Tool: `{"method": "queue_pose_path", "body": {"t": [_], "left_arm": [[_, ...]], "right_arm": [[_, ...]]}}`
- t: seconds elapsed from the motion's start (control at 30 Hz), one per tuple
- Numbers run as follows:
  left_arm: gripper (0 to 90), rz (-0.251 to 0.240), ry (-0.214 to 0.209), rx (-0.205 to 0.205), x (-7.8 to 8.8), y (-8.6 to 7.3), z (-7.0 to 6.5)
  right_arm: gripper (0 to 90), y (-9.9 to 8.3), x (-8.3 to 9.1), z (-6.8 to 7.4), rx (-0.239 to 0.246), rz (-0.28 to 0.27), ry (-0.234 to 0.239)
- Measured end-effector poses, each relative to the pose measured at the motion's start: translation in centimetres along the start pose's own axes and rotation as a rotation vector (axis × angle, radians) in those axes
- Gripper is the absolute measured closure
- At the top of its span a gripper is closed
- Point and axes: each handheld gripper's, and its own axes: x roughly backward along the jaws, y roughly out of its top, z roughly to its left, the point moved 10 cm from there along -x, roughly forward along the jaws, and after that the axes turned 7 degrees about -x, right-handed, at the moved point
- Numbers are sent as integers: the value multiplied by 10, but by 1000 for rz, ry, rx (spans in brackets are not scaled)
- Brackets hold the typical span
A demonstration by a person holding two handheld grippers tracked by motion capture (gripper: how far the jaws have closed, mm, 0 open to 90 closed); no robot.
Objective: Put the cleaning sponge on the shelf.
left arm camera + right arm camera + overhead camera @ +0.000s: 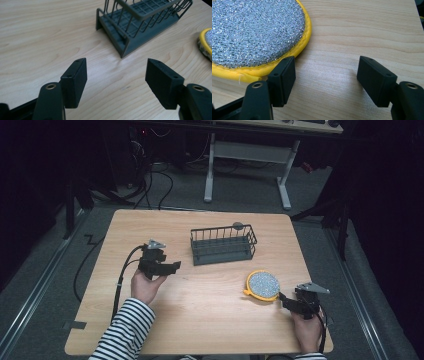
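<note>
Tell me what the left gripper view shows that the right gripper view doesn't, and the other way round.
In the left gripper view: the grey wire basket ahead of the open left gripper, with the scouring pad as a sliver at the right edge. In the right gripper view: that pad's silver mesh face and yellow rim close up, one finger of the open right gripper at its rim. Both: the pad, the wooden table, and nothing between the jaws.

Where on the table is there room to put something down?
The widest bare wood on the table lies in front, between the left tongs and the round scrubber. The far left corner behind the left tongs is bare too. It gets crowded around the basket, and where the right tongs sit beside the scrubber.
</note>
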Motion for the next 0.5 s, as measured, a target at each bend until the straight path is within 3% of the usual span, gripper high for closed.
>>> {"method": "queue_pose_path", "body": {"t": [0.5], "left_arm": [[343, 2, 23, -57, -20, 53, -4]], "right_arm": [[313, 0, 0, 0, 0, 0, -1]]}}
